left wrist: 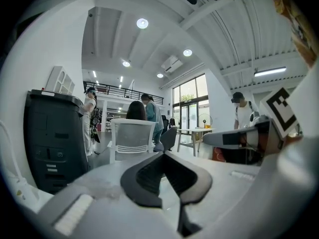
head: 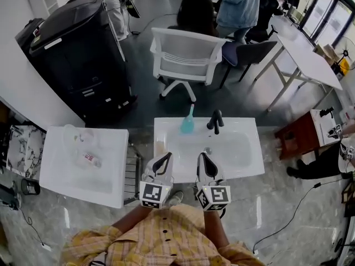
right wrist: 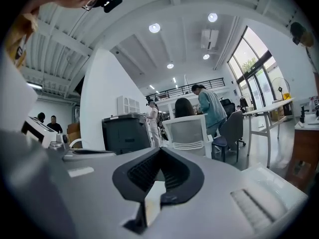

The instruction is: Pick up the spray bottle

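Left tongs (head: 166, 156), right tongs (head: 201, 156), both closed, empty, above white sink (head: 247, 162), teal spray bottle (head: 187, 124) beside faucet (head: 215, 121)

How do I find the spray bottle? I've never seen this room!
Find the white sink in the middle, just this side of the white chair. Two things stand at its back edge. The spray bottle is the left one, blue-green with a thin pointed top; the tap beside it is black.
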Available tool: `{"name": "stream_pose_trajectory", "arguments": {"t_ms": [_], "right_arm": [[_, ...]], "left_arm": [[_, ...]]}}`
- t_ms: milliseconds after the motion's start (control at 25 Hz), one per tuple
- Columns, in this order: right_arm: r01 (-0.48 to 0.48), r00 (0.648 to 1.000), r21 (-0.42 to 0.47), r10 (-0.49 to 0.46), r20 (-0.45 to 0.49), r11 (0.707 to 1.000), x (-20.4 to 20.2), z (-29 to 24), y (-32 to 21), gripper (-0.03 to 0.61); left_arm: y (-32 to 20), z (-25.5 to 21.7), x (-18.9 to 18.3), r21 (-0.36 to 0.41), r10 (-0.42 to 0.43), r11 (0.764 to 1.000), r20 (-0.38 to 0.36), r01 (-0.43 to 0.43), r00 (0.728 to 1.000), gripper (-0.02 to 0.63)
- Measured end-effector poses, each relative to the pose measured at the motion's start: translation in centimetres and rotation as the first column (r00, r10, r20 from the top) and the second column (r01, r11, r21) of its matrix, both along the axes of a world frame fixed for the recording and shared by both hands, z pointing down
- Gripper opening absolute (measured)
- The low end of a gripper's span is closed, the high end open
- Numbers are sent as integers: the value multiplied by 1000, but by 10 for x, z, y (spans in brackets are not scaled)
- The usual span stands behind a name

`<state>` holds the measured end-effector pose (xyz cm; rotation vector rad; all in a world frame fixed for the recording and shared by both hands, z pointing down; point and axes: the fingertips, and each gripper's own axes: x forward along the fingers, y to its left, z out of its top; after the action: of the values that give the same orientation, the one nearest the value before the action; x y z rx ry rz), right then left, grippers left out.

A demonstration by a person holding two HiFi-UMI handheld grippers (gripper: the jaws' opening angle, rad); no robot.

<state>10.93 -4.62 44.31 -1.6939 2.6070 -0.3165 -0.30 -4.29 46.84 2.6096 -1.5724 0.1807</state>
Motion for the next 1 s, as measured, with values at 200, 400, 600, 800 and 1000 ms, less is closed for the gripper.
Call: {"name": "stream_pose_trajectory", "arguments": {"t_ms": [200, 400, 600, 800, 1000], "right_arm": [[25, 1000, -12, -25, 11, 1000, 11, 6, -26, -5], [34, 999, -39, -33, 29, 999, 23, 20, -44, -5], [28, 999, -68, -25, 36, 997, 31, 24, -60, 2], [11, 1000, -99, -9, 21, 995, 26, 32, -74, 2], [2, 1000, -118, -2, 2, 993, 13, 37, -95, 2]], "left_arm": [[-22, 5, 10, -14, -23, 1000, 23, 23, 999, -2], [-38, 13, 22, -38, -34, 999, 35, 36, 999, -2], [-52, 15, 31, -54, -27, 998, 60, 30, 998, -2], [-68, 18, 26, -65, -15, 998, 60, 19, 998, -2], [-91, 23, 16, -71, 2, 997, 56, 2, 998, -2]]}}
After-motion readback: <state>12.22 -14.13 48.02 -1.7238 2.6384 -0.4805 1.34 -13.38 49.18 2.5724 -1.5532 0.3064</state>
